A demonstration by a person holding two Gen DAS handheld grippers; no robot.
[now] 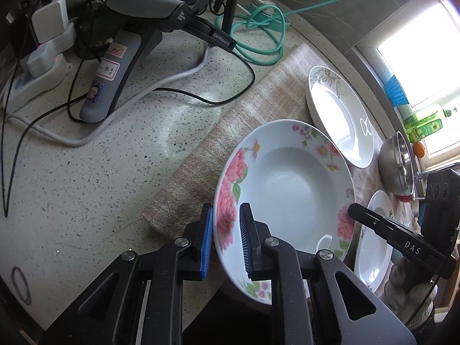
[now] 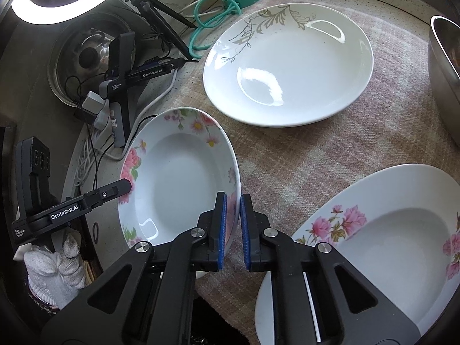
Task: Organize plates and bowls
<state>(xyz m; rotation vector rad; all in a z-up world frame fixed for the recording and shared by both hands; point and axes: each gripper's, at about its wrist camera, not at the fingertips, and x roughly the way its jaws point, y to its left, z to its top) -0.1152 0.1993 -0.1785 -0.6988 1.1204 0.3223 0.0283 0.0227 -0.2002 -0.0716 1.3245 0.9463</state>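
Note:
A deep plate with pink flowers [image 1: 287,189] [image 2: 178,184] is held tilted above the checked cloth [image 2: 287,155]. My left gripper [image 1: 226,238] has its blue pads on both sides of the plate's left rim. My right gripper [image 2: 233,230] is shut on the opposite rim. A white plate with a grey leaf pattern [image 2: 287,66] [image 1: 339,115] lies flat on the cloth further back. A second pink-flowered plate [image 2: 382,244] [image 1: 373,241] lies on the cloth at the near right.
A steel bowl [image 1: 398,164] [image 2: 444,66] stands at the cloth's right side. On the speckled counter [image 1: 86,187] to the left are a spare gripper on a stand [image 1: 129,43], power strips, black and white cables and a green cable coil [image 1: 258,37].

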